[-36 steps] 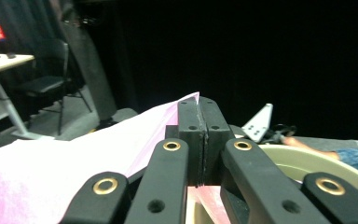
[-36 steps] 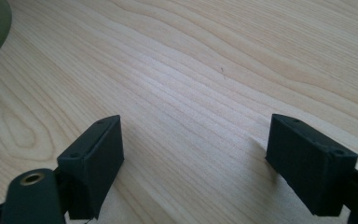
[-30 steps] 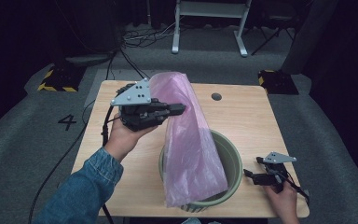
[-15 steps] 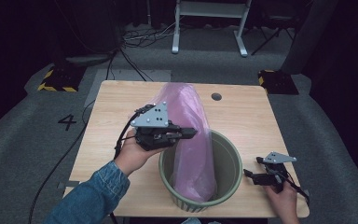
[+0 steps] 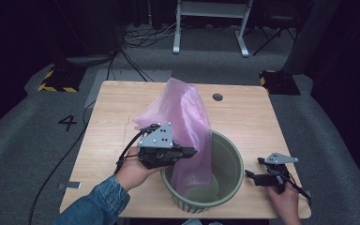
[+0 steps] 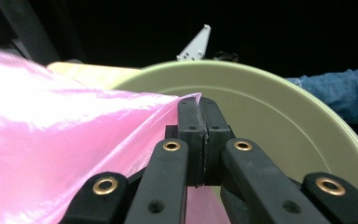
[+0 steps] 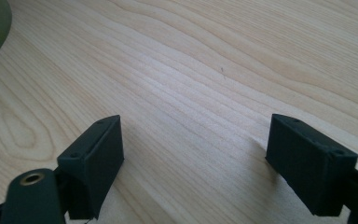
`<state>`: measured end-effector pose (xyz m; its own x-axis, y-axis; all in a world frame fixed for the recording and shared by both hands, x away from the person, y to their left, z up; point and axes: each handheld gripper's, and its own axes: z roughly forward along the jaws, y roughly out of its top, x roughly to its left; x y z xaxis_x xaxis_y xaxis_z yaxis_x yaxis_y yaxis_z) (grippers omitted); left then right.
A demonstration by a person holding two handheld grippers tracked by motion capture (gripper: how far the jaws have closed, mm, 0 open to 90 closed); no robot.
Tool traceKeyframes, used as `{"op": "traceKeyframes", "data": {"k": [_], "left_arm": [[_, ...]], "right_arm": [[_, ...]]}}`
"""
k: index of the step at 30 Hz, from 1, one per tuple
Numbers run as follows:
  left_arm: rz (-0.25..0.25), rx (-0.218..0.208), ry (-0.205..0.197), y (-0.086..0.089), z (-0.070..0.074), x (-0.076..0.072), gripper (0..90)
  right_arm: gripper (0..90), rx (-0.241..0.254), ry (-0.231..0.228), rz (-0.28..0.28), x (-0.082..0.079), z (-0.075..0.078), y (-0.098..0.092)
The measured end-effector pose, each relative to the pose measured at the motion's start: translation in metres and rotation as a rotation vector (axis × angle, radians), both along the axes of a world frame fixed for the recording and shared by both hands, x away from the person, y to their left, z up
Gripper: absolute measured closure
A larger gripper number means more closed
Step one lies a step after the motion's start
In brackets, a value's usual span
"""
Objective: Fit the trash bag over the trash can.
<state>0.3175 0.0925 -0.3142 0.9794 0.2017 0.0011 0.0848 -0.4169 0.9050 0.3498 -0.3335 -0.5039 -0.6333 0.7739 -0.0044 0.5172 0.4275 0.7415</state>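
Left gripper (image 5: 193, 152) pinching pink bag (image 5: 183, 117) above bin's (image 5: 232, 154) nine o'clock rim for lining; right gripper (image 5: 253, 177) agape, idle at three o'clock.

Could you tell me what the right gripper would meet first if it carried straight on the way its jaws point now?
Most likely the green bin. In the high view the right gripper, jaws open and empty, lies low on the wooden table and points at the bin's near wall. Depth is hard to judge, so it might scrape the tabletop first.

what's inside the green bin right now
The lower part of the pink plastic bag, pinched by the left gripper, hangs inside the green bin. The bag covers part of the floor.
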Motion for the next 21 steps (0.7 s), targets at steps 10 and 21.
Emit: {"op": "traceKeyframes", "data": {"k": [10,21], "left_arm": [[-0.006,0.023,0.032,0.007,-0.011,-0.008,88.9],[0.016,0.086,0.08,0.005,-0.022,-0.016,87.9]], "right_arm": [[14.6,-0.003,0.009,-0.012,0.002,0.0,0.0],[45.5,-0.005,0.015,0.016,-0.001,0.006,0.0]]}}
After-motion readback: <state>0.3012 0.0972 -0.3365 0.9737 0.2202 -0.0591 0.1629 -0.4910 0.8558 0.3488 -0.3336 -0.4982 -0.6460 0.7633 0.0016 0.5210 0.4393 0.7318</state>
